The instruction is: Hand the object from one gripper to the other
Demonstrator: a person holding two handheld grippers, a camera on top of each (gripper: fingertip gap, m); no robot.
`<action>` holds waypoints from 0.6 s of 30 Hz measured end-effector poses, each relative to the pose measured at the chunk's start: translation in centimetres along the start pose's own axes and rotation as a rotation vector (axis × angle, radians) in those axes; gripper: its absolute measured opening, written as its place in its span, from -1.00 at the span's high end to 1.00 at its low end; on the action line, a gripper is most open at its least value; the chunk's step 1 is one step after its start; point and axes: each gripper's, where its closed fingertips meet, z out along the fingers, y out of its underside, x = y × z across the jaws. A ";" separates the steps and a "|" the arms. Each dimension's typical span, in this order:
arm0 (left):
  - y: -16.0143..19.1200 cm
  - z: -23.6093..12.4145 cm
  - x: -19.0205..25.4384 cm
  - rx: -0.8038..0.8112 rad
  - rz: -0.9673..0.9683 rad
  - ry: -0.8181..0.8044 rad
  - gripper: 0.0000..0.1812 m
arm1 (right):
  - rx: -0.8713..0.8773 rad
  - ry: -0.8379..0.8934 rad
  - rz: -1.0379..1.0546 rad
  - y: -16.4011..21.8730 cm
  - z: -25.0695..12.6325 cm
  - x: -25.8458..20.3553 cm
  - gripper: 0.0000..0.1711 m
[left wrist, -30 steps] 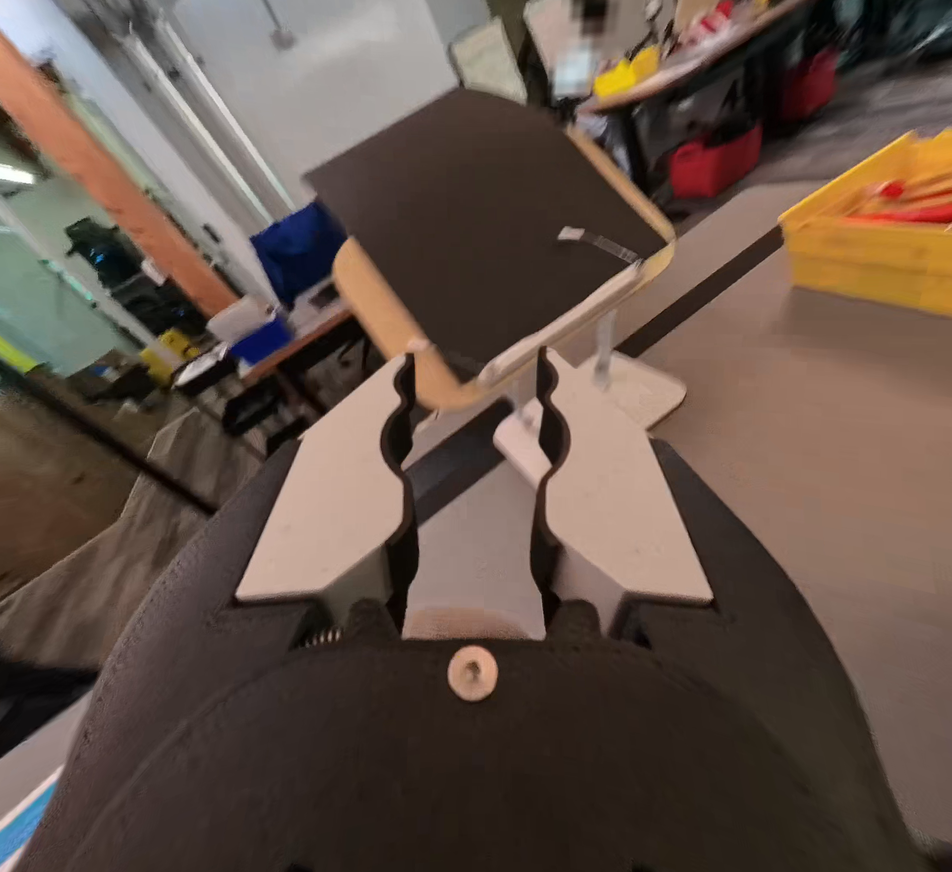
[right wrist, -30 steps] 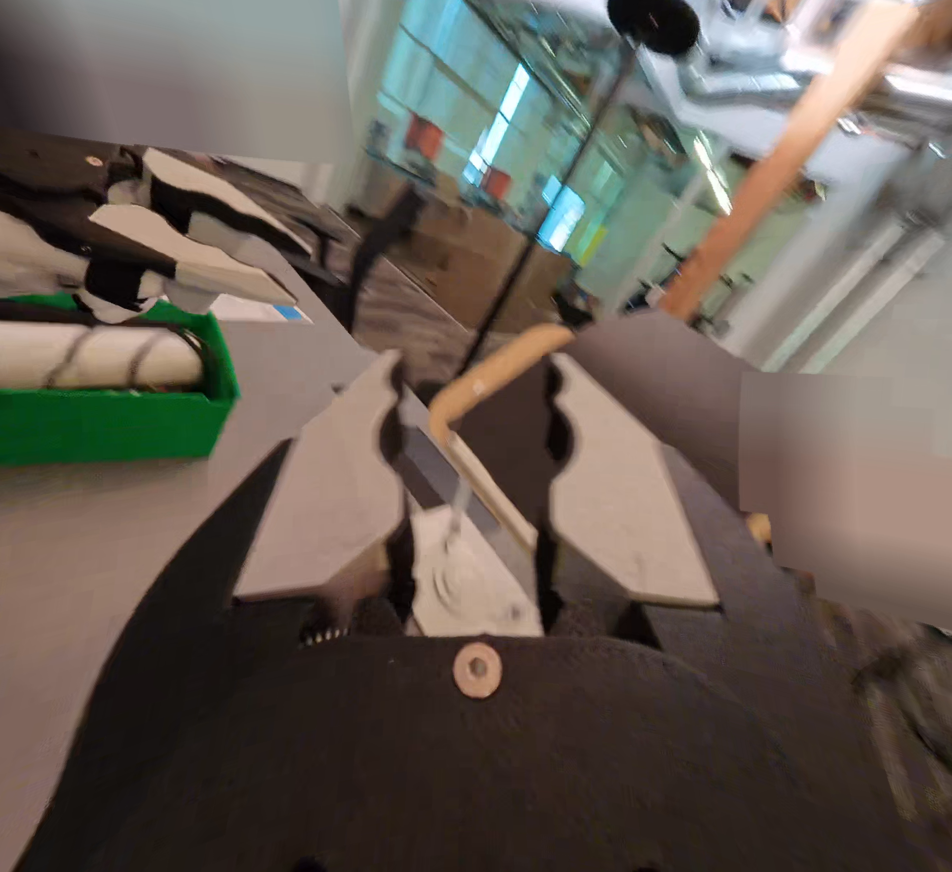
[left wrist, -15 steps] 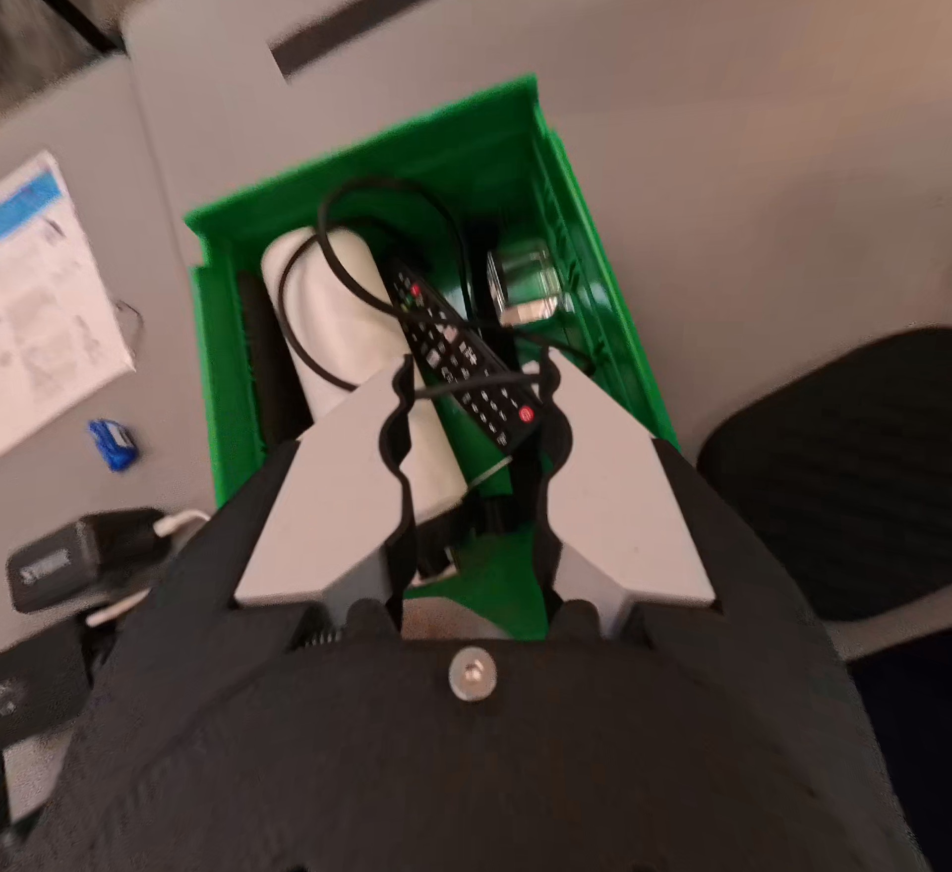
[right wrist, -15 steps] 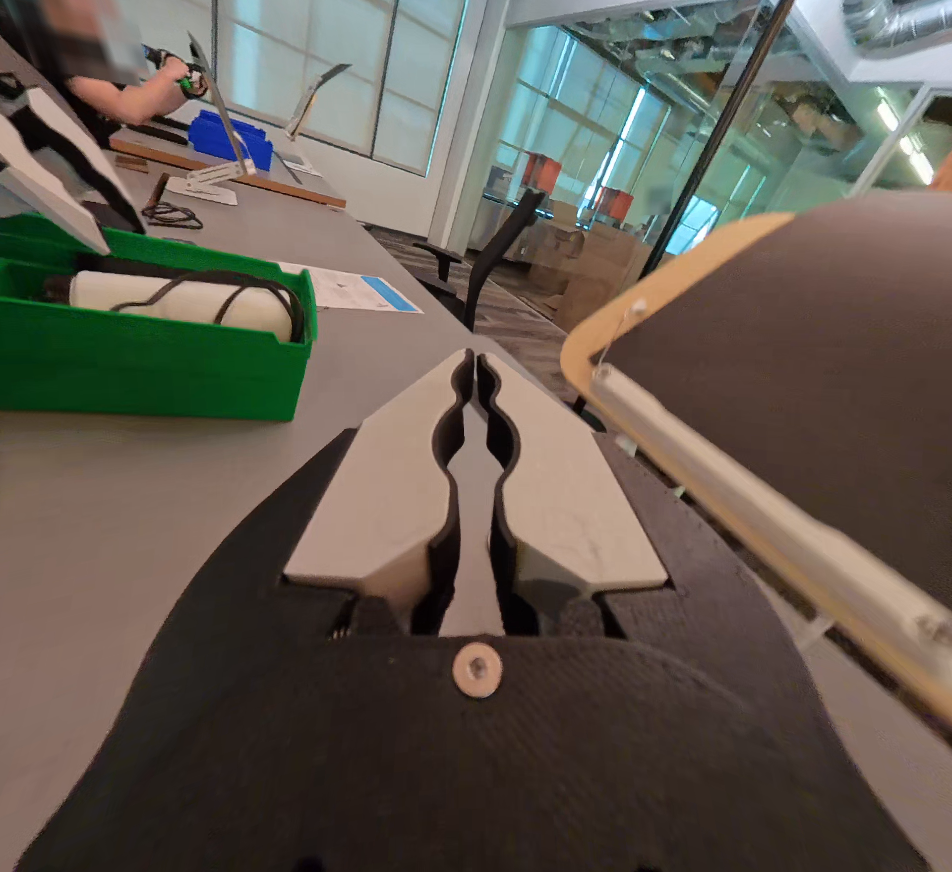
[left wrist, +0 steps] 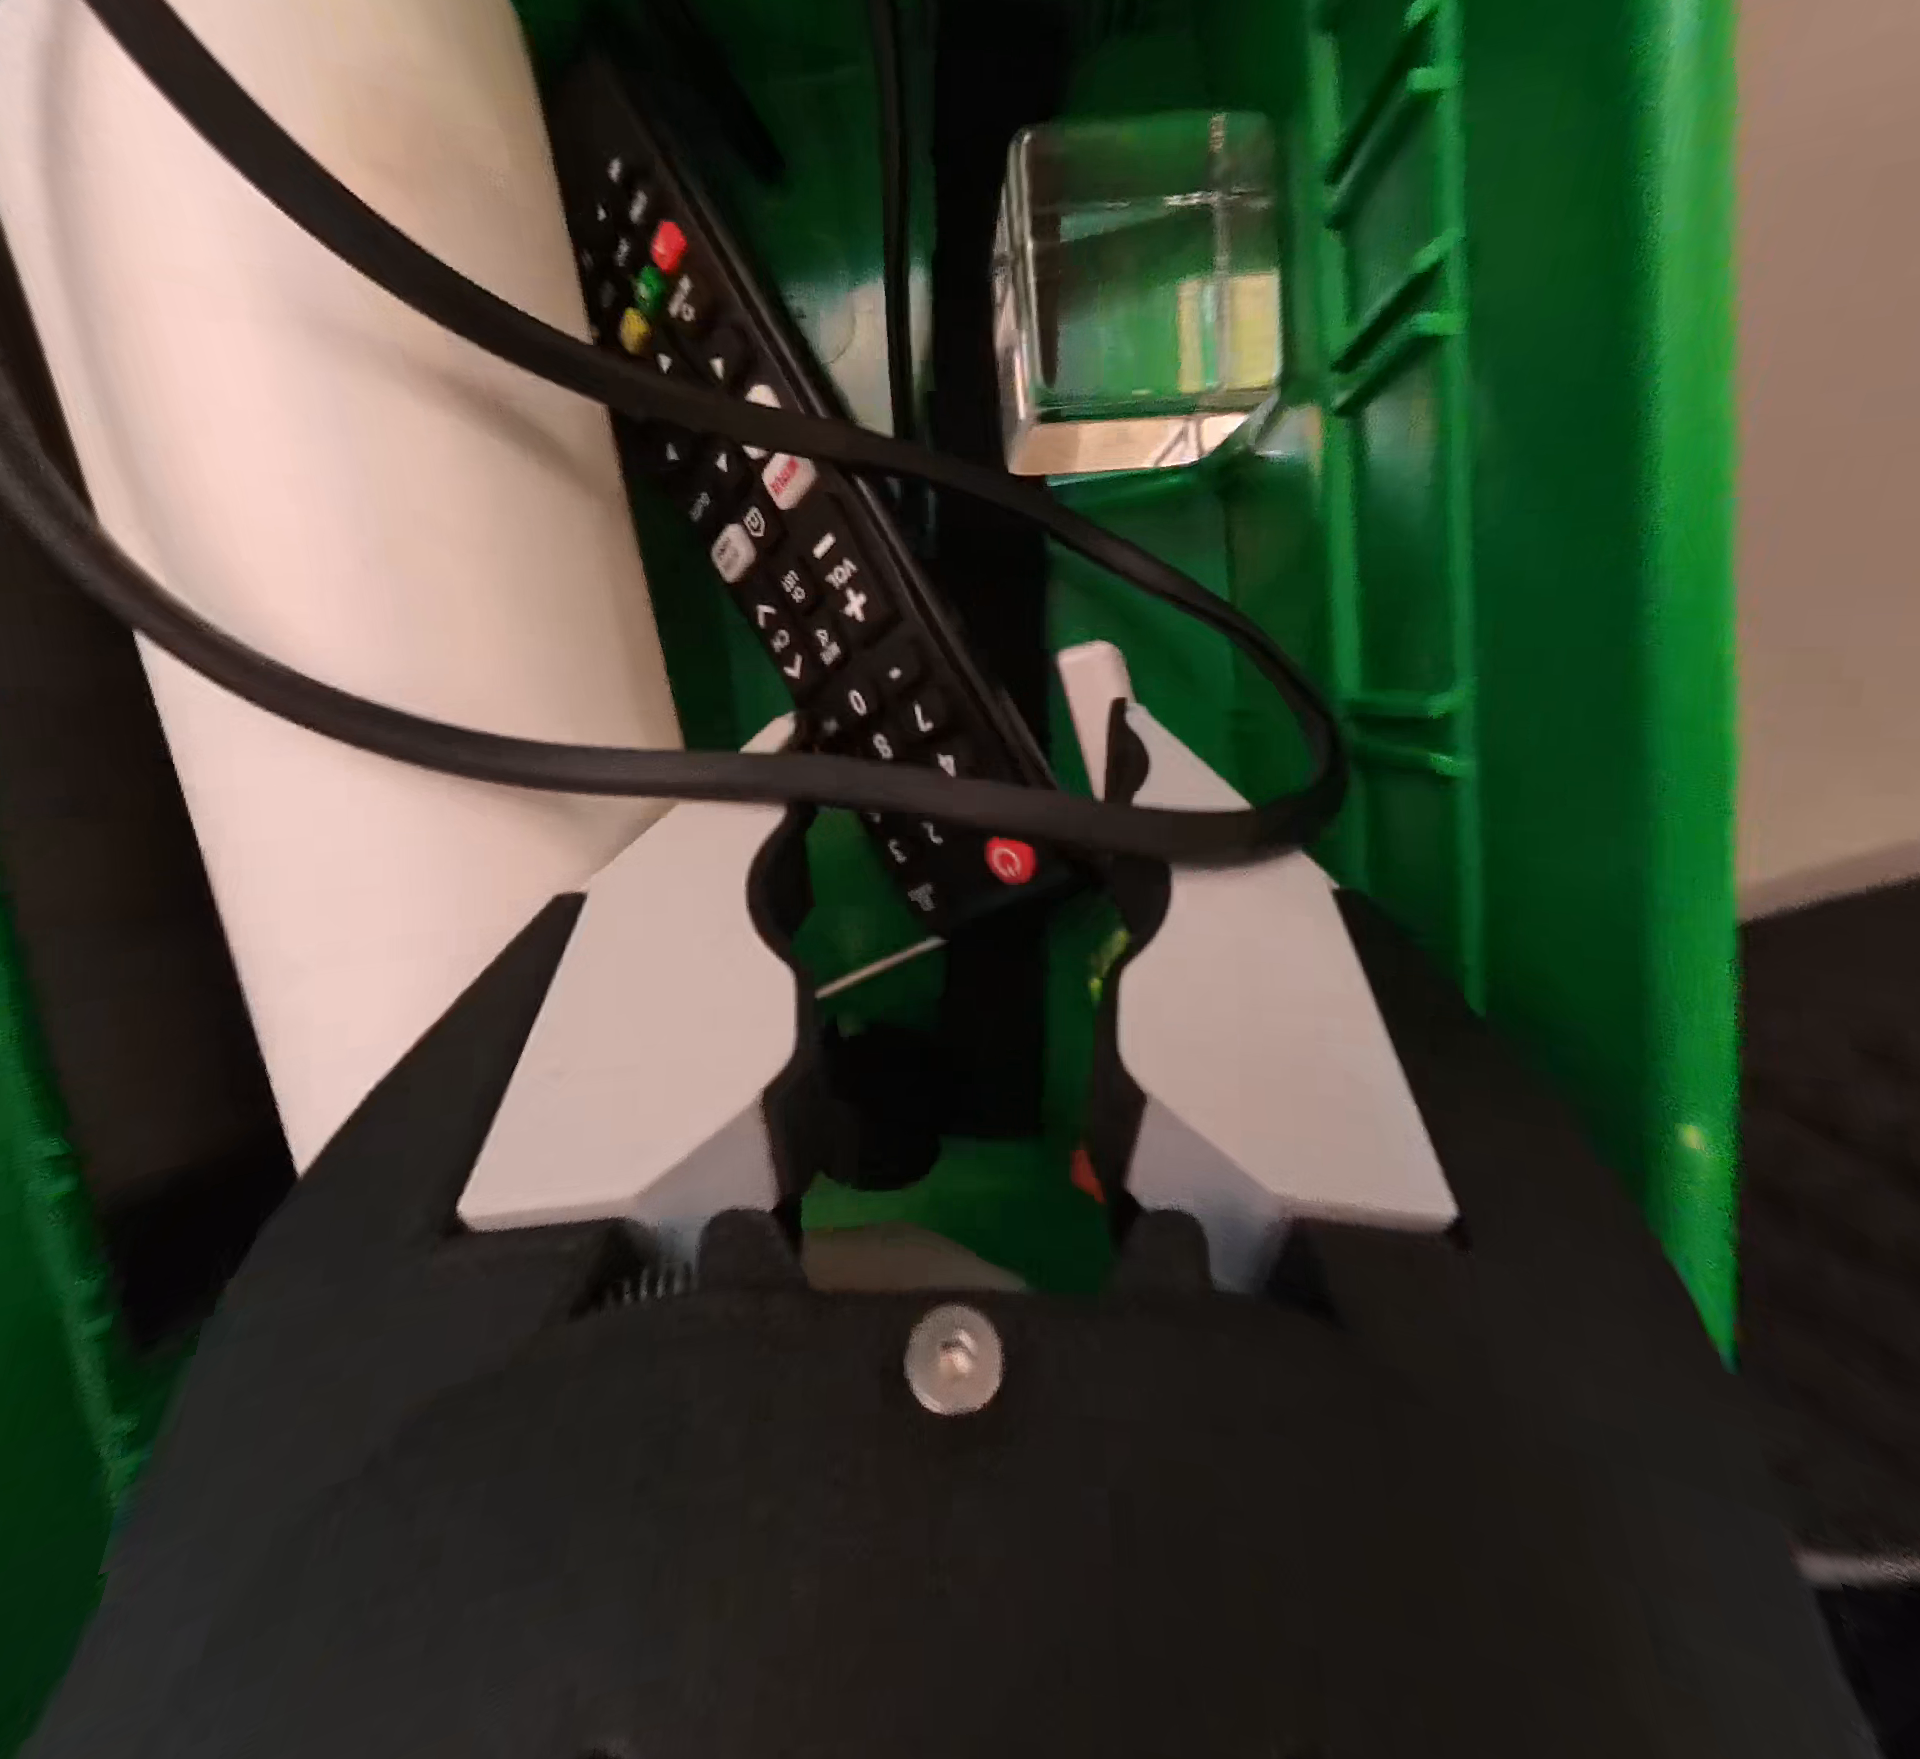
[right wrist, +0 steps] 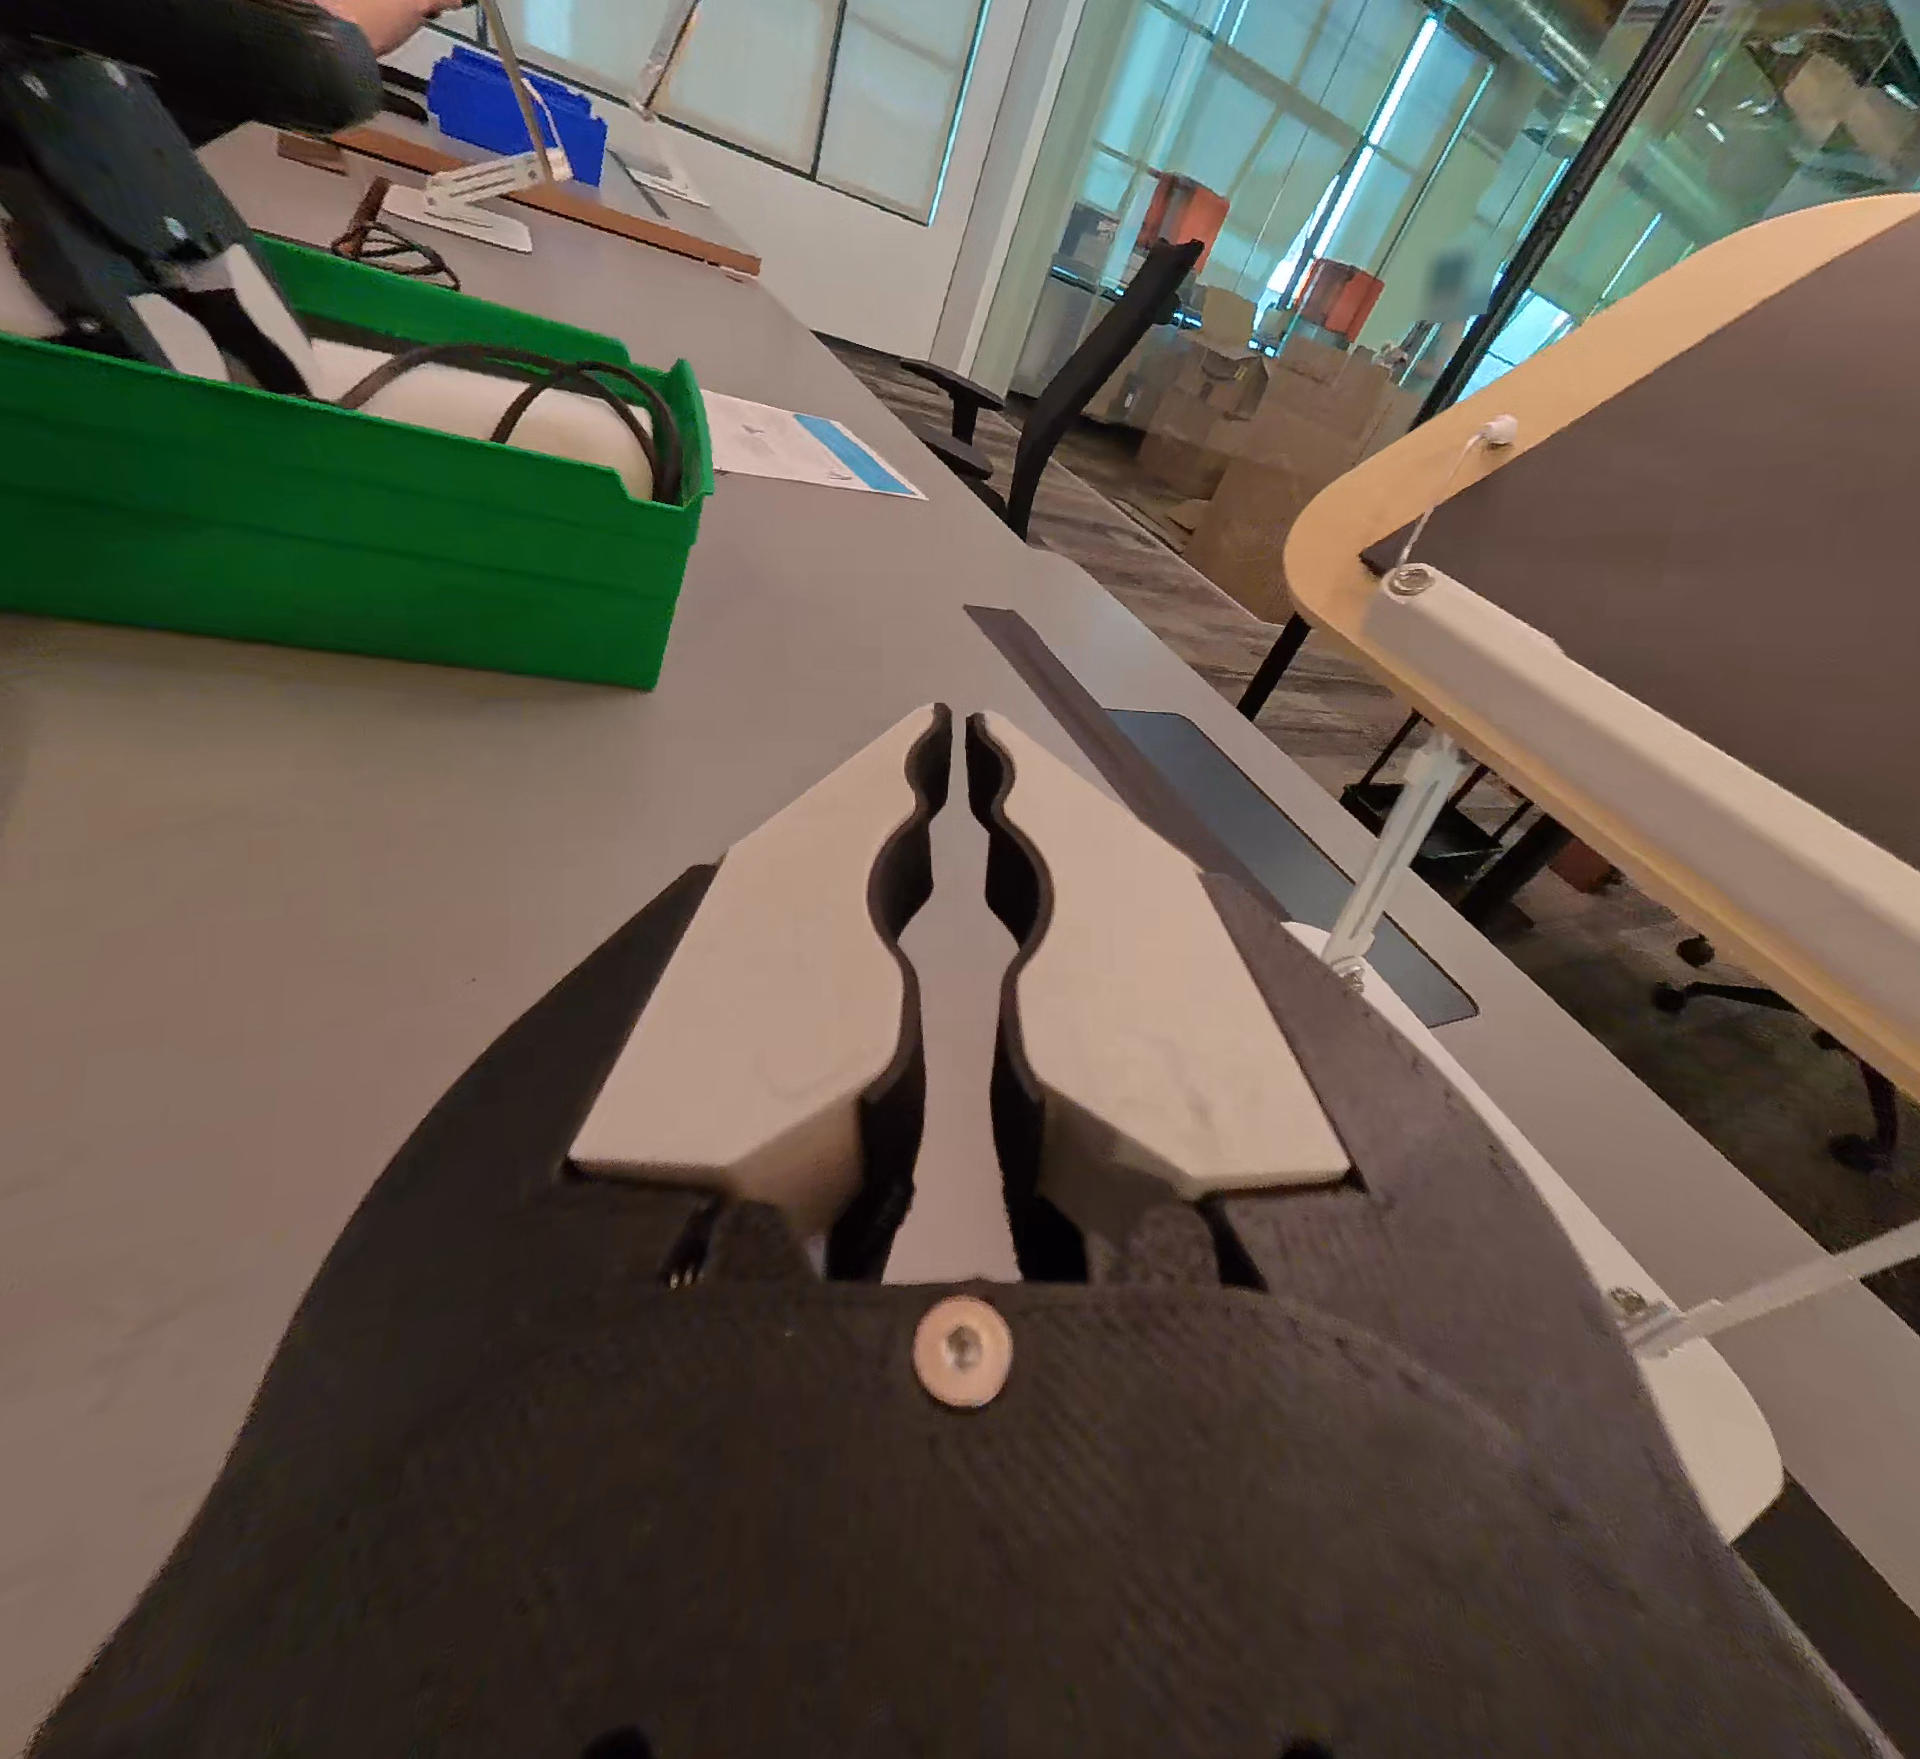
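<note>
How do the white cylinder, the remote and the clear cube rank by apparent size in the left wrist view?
Largest to smallest as they look:
1. white cylinder, partly cut off by the frame
2. remote, long but narrow
3. clear cube; it lies farther back, so its true size is unsure

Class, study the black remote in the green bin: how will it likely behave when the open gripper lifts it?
The remote looks rigid, so probably no flopping. A black cable crosses it, so it may snag. It leans on the white cylinder, so it could slide.
</note>
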 end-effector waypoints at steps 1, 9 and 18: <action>-0.3 0.3 -0.2 0.012 0.001 -0.011 0.44 | -0.007 -0.004 -0.008 0.1 0.1 -0.2 1.00; -1.2 -1.4 -2.3 0.096 -0.005 -0.051 0.77 | -0.029 -0.025 -0.011 0.8 0.6 -1.1 1.00; -2.0 -7.9 -3.7 -0.028 0.343 -0.098 0.79 | -0.040 -0.041 -0.016 1.1 0.7 -1.4 1.00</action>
